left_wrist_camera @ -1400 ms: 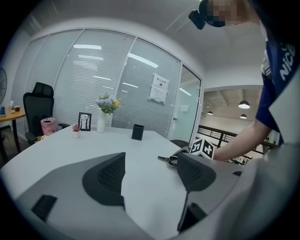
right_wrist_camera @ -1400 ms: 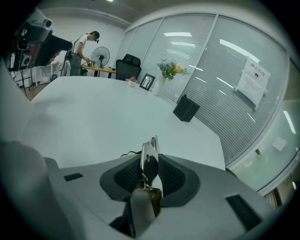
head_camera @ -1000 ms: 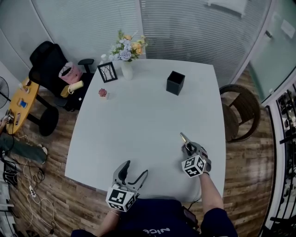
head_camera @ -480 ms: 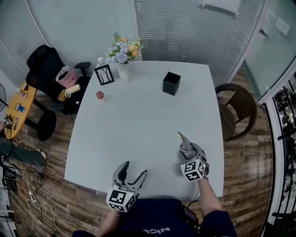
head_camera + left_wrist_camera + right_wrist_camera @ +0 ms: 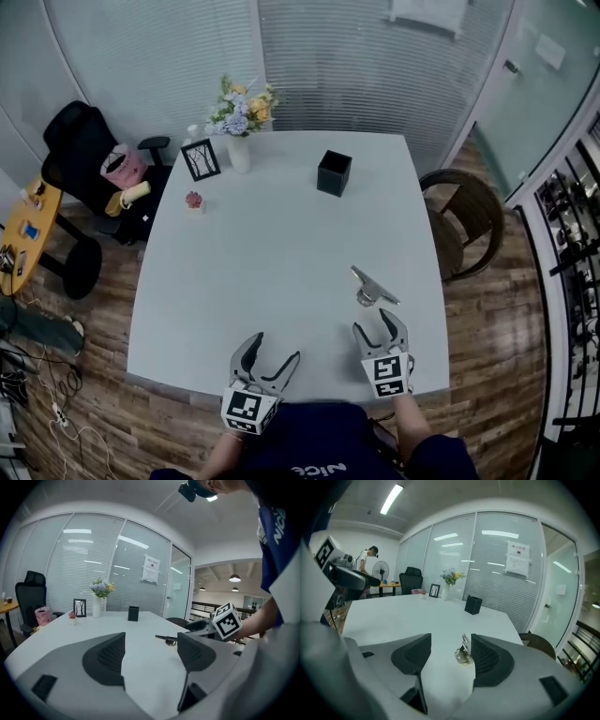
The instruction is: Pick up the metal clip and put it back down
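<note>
The metal clip [image 5: 372,288] lies on the white table [image 5: 272,253], near its right front part. My right gripper [image 5: 380,326] hangs just short of it, on the near side. Its jaws have just been opening and now stand open, with nothing between them. In the right gripper view the clip [image 5: 464,654] shows on the table just beyond the right gripper [image 5: 451,638]. My left gripper [image 5: 275,345] stays open and empty over the front edge. From the left gripper [image 5: 151,637] the clip [image 5: 166,640] appears ahead and to the right.
A black box [image 5: 333,172], a vase of flowers [image 5: 234,122], a picture frame [image 5: 201,159] and a small pink plant [image 5: 193,201] stand at the far side of the table. A brown chair [image 5: 459,220] is at its right edge, a black office chair [image 5: 80,150] at the left.
The right gripper has let go of the clip, opened, and drawn back toward the person and upward. The clip now lies alone on the table. The left gripper has hardly moved.
</note>
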`<state>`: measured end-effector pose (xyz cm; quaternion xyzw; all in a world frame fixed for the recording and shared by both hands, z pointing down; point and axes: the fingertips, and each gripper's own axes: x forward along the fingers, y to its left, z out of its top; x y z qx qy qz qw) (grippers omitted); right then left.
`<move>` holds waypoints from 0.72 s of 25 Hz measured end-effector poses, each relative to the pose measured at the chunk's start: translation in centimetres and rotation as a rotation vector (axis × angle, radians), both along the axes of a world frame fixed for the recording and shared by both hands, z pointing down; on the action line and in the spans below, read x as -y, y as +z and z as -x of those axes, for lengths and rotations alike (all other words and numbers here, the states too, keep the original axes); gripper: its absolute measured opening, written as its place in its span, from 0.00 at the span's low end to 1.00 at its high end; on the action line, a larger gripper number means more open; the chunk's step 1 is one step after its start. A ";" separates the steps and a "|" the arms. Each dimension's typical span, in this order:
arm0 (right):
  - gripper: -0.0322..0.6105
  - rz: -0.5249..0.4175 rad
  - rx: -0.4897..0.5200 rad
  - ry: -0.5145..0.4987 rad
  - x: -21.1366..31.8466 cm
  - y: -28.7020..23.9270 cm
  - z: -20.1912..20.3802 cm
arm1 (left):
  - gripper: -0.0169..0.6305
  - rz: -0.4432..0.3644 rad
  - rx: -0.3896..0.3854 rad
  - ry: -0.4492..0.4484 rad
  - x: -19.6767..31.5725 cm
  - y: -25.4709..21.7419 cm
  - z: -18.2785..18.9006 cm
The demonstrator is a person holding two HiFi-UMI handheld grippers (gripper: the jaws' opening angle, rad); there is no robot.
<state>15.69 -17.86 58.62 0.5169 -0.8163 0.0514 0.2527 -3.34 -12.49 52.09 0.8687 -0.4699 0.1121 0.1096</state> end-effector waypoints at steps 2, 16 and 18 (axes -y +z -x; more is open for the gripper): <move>0.48 -0.006 0.042 0.025 -1.3 -1.1 0.5 | 0.56 0.001 0.003 0.014 -0.4 0.1 0.2; 0.46 -0.022 0.175 0.077 -6.4 -3.8 5.7 | 0.56 0.007 -0.038 0.053 -1.6 0.4 2.6; 0.46 -0.033 0.179 0.080 -6.4 -4.2 6.0 | 0.56 0.002 -0.037 0.066 -1.6 0.3 2.8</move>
